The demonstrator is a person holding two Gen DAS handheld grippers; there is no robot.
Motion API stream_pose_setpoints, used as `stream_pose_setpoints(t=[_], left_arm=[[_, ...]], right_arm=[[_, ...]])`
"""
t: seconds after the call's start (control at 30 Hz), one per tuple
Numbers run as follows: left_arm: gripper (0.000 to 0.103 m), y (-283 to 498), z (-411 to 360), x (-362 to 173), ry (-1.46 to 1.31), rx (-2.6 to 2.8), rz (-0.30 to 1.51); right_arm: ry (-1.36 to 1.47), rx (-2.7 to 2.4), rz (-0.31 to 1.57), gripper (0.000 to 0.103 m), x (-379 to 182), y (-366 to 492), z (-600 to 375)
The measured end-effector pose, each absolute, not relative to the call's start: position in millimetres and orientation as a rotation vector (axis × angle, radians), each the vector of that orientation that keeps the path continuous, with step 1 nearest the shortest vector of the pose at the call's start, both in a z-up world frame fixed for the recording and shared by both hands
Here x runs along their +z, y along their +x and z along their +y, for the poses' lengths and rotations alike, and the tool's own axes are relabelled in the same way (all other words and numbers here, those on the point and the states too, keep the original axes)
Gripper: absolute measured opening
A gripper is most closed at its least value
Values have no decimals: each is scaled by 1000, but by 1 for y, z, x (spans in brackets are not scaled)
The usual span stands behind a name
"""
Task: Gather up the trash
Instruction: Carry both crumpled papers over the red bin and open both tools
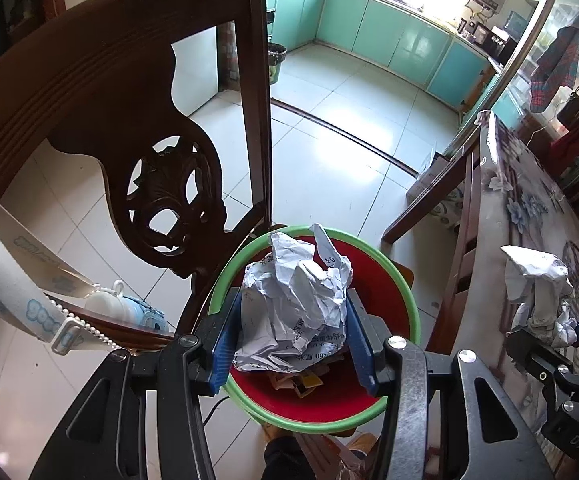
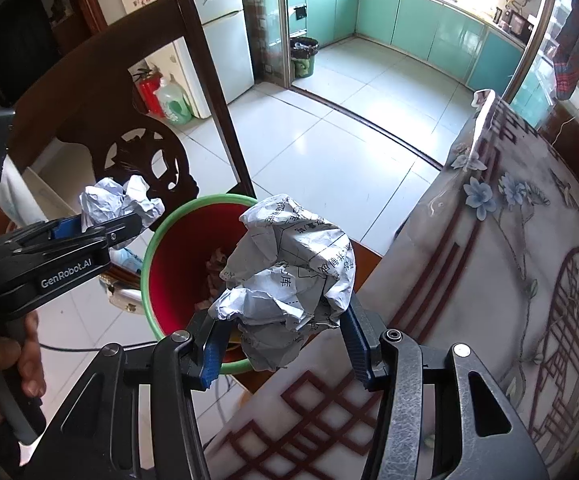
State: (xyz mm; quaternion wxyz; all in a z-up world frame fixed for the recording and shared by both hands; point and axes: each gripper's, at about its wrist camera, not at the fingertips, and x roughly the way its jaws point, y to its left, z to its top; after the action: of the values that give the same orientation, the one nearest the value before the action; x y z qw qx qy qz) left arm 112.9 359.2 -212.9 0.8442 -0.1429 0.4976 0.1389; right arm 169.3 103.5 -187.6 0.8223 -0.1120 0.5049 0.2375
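Above the red bin [image 1: 321,396] with its green rim, my left gripper [image 1: 293,320] clamps one crumpled paper ball [image 1: 295,312]; beside it, over the table edge [image 2: 489,280], my right gripper [image 2: 285,344] clamps another paper wad [image 2: 289,276].

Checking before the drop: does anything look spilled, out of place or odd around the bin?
Nothing spilled. Each gripper holds a crumpled paper ball: the left one hangs over the red bin, but the right one sits above the bin's rim and the table edge, not squarely over the opening.
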Motion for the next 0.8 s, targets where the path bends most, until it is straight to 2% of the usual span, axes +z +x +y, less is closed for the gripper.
stream_pose_setpoints(t=[0.8], left_arm=[[48,139,358,-255,-324,275,1167]], right_arm=[[-258,511,1161,49,-221,189,113]])
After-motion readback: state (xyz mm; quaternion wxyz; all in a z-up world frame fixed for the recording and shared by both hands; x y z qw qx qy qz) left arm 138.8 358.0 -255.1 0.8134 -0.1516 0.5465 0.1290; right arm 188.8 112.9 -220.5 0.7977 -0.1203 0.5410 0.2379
